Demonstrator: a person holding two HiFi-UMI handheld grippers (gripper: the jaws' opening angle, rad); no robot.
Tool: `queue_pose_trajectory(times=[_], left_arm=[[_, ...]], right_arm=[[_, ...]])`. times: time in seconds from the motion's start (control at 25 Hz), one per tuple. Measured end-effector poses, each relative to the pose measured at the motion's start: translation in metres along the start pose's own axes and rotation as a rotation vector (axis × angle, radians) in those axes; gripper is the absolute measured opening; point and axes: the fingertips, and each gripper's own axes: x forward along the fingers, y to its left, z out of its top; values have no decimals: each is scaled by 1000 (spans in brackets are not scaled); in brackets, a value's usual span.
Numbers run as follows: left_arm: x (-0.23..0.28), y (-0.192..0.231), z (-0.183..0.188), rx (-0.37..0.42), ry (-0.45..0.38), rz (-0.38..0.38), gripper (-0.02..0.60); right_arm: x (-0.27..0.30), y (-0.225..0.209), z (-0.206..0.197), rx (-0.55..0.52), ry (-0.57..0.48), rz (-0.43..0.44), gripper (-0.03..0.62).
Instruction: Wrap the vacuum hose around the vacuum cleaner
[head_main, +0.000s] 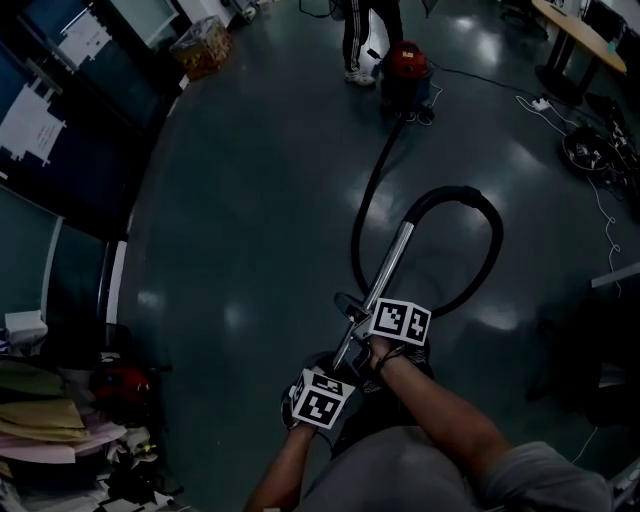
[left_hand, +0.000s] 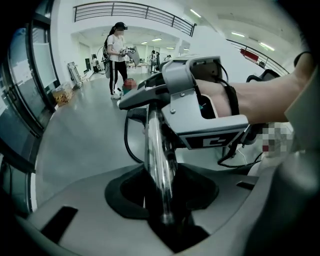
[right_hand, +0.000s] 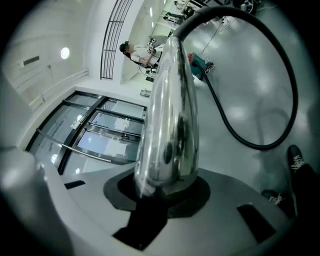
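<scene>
Low in the head view's centre, I have the left gripper (left_hand: 162, 207) and right gripper (right_hand: 161, 190) both clamped on the smooth, mirror-bright chrome wand tube (head_main: 388, 268), one behind the other, probably to steer it like a pole. Its flexible black hose (head_main: 499, 240) loops over the glossy grey floor (head_main: 260, 200) towards the squat red vacuum cleaner (head_main: 405, 62), top centre, well apart.

The vacuum (head_main: 405, 62) is set far off on the floor (head_main: 250, 200), with a person (head_main: 362, 35) just left of it. The hose (head_main: 496, 245) is run from it to the near side, looped right, and joined to the tube's (head_main: 390, 270) far end. The tube is clamped at its near end by the right gripper (head_main: 366, 316), with the left gripper (head_main: 342, 362) nearer still. A desk (head_main: 580, 35) is placed far right.
</scene>
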Motion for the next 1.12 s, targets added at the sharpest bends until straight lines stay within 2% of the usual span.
queue_pose_trajectory(times=[0.24,0.4,0.48,0.56,0.72,1.0,1.12], left_arm=[[19,-7,25,109,-31,60,161],[24,-9,41,71,-82,14,161],[25,-10,46,49,-76,-32,161],[28,-9,52,54,-59,-61,164],[24,-15,81,60,-99,-91,164],[1,-23,131,110,-226,-71,176],[-8,-29,152,121,-237,-62,189]], right_arm=[[-21,-6,35,9,-52,-15,46],[-22,0,51,-53,-52,-51,44],[-21,8,59,-86,-56,-54,44],[-23,16,72,-109,-75,-40,44],[-33,24,103,-129,-104,-20,44],[-63,36,165,-85,-168,17,44],[-77,31,190,-29,-201,29,44]])
